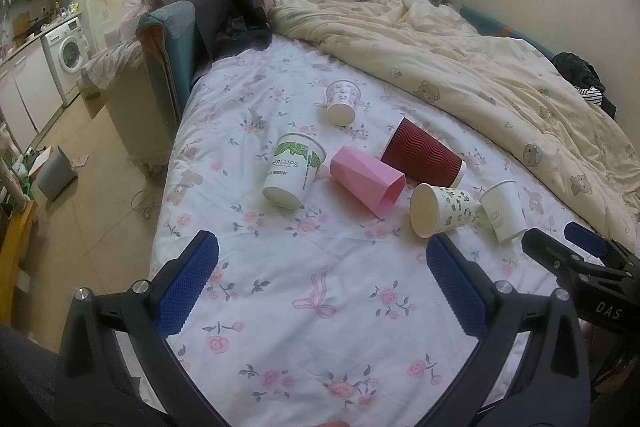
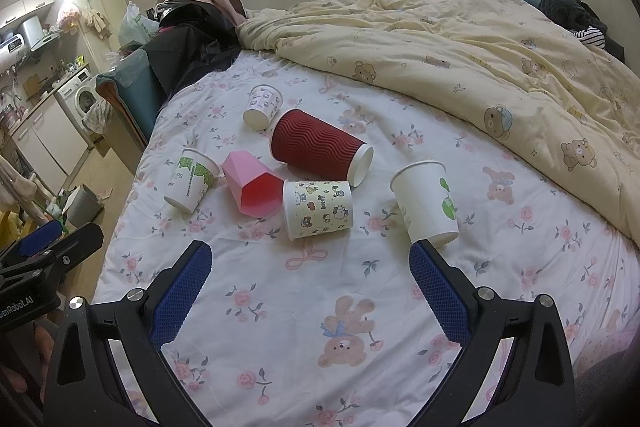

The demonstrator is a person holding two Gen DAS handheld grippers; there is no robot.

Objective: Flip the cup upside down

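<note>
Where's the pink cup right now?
The pink cup lies on its side mid-bed on the floral sheet, between the green-print white cup to its left and the dark red ribbed cup to its right, in both wrist views.

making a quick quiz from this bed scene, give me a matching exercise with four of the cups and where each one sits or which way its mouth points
Cups:
1. dark red ribbed cup
2. pink faceted cup
3. cartoon-print cup
4. small pink-print cup

Descriptions:
A. farthest from the cameras, toward the dark clothes
B. lying with its white rim toward the yellow quilt side
C. between the green-leaf cup and the cartoon-print cup, red inside showing
D. on its side just left of the white cup with the green logo

Pairs: 1-B, 2-C, 3-D, 4-A
</note>
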